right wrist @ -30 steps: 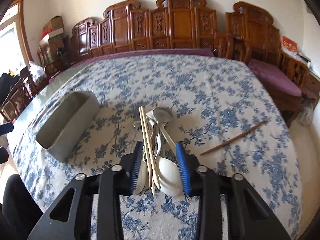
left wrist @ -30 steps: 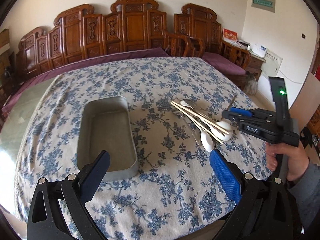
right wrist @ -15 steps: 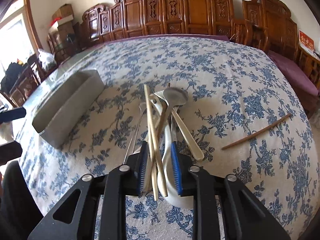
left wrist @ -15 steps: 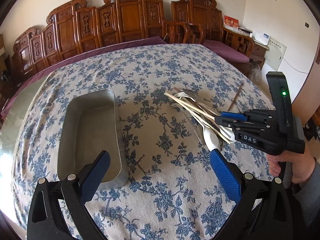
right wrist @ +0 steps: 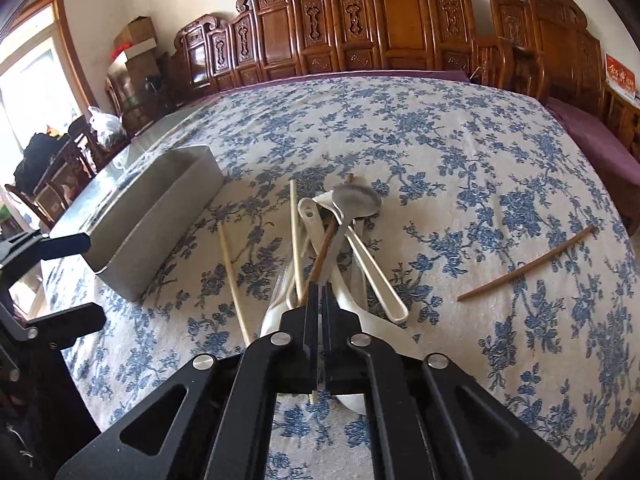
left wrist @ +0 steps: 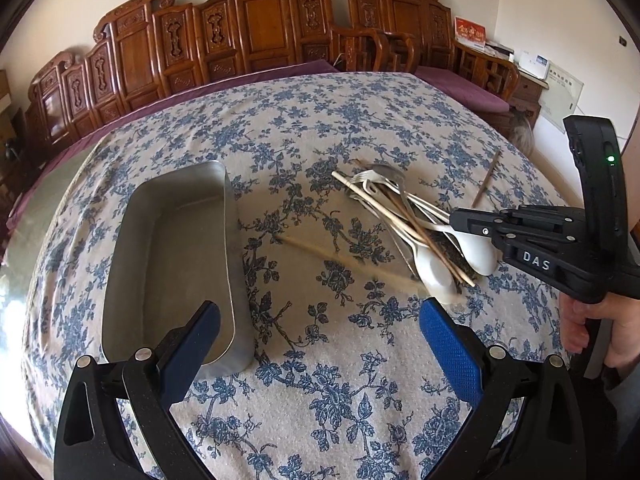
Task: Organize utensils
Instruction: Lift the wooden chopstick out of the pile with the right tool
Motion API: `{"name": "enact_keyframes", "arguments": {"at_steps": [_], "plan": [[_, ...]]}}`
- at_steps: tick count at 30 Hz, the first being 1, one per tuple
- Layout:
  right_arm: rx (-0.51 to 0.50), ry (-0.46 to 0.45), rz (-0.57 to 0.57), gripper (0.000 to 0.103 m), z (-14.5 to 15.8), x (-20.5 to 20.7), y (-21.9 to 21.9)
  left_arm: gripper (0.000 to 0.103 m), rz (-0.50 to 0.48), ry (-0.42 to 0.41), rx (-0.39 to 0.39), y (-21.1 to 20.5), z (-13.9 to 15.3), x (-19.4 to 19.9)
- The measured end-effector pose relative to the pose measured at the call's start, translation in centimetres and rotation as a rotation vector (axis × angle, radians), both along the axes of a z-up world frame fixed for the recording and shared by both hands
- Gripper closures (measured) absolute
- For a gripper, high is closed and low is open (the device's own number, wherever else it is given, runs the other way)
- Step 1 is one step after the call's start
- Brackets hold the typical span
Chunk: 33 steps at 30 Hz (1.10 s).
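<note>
A pile of utensils lies on the flowered cloth: white ceramic spoons [left wrist: 436,276], a metal spoon [right wrist: 356,200], forks [left wrist: 368,178] and chopsticks. My right gripper [right wrist: 320,292] is shut on a brown chopstick [right wrist: 326,238] from the pile, whose end sticks out behind the pads. It reaches the pile from the right as my right gripper [left wrist: 454,216] in the left wrist view. One pale chopstick [right wrist: 234,276] lies apart to the left of the pile, blurred. My left gripper [left wrist: 320,316] hangs open over the cloth, its left finger above the near end of the metal tray [left wrist: 168,248], which holds nothing.
A lone brown chopstick [right wrist: 524,268] lies on the cloth to the right of the pile. A hand [left wrist: 600,328] holds the right gripper's handle. Carved wooden chairs [left wrist: 256,24] stand behind the table, and purple cushions [right wrist: 592,148] to the right.
The right jaws closed from around the pile's chopsticks down to a tight grip. One pale chopstick slid out to the left onto the cloth. My left gripper sank nearer the table.
</note>
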State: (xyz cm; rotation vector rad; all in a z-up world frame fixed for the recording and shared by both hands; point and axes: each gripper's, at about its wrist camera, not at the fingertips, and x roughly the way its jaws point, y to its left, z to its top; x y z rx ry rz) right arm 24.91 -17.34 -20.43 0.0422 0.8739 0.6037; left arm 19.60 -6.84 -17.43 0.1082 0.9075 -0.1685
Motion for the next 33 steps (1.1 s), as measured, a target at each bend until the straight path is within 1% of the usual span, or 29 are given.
{"name": "enact_keyframes", "arguments": {"at_steps": [1, 2, 3, 4, 5, 6, 9, 11, 14, 16, 17, 18, 19, 20, 21, 24, 26, 28, 30, 33], "plan": [[0.013, -0.006, 0.018, 0.098, 0.2, -0.3, 0.3, 0.007, 0.006, 0.000, -0.001, 0.1, -0.1, -0.1], [0.022, -0.008, 0.033, 0.094, 0.4, -0.5, 0.6, 0.007, 0.014, 0.000, -0.005, 0.4, -0.1, -0.3], [0.036, -0.004, 0.055, 0.089, 0.4, -0.7, 1.0, 0.007, 0.019, -0.002, -0.012, 0.6, 0.0, -0.4], [0.040, -0.001, 0.065, 0.079, 0.4, -0.9, 1.4, 0.007, 0.025, -0.003, -0.019, 0.8, 0.0, -0.6], [0.047, 0.008, 0.085, 0.074, 0.2, -1.2, 2.2, 0.007, 0.032, -0.003, -0.025, 1.1, 0.2, -0.9], [0.051, 0.019, 0.101, 0.074, 0.2, -1.4, 2.9, 0.007, 0.036, -0.004, -0.029, 1.4, 0.3, -1.0], [0.058, 0.032, 0.160, 0.074, 0.1, -2.5, 4.9, 0.007, 0.060, -0.029, -0.037, 2.9, 1.2, -2.2], [0.035, 0.038, 0.198, 0.074, -0.3, -3.2, 6.4, 0.007, 0.078, -0.036, -0.047, 3.9, 1.6, -2.7], [-0.037, 0.045, 0.246, 0.074, -1.4, -4.1, 8.5, 0.007, 0.107, -0.045, -0.046, 5.4, 2.3, -3.1], [-0.092, 0.044, 0.260, 0.076, -2.0, -4.4, 9.4, 0.007, 0.118, -0.056, -0.043, 6.0, 2.8, -3.3], [-0.115, 0.041, 0.264, 0.076, -2.4, -4.5, 9.7, 0.007, 0.123, -0.061, -0.046, 6.3, 3.1, -3.5], [-0.141, 0.019, 0.268, 0.077, -2.4, -4.8, 9.9, 0.007, 0.125, -0.065, -0.047, 6.5, 3.3, -3.5], [-0.168, 0.003, 0.267, 0.082, -2.4, -5.0, 10.1, 0.007, 0.128, -0.070, -0.048, 6.6, 3.5, -3.6], [-0.181, -0.003, 0.264, 0.095, -2.5, -5.1, 10.1, 0.007, 0.128, -0.072, -0.049, 6.7, 3.7, -3.6], [-0.184, -0.004, 0.263, 0.096, -2.5, -5.1, 9.9, 0.007, 0.129, -0.075, -0.050, 6.7, 3.8, -3.6], [-0.161, -0.001, 0.256, 0.098, -2.2, -5.0, 9.1, 0.007, 0.124, -0.074, -0.052, 6.4, 3.8, -3.4], [-0.107, -0.010, 0.233, 0.098, -1.2, -4.6, 8.0, 0.007, 0.114, -0.069, -0.052, 6.0, 3.6, -3.1], [-0.033, -0.022, 0.182, 0.098, 0.3, -4.0, 6.0, 0.006, 0.094, -0.064, -0.041, 5.1, 3.2, -2.7], [0.019, -0.033, 0.129, 0.098, 1.3, -3.4, 3.8, 0.006, 0.077, -0.060, -0.031, 4.3, 2.7, -2.2], [0.059, -0.035, 0.034, 0.098, 1.8, -1.9, 0.6, 0.007, 0.050, -0.048, -0.017, 3.0, 1.9, -1.1]]}}
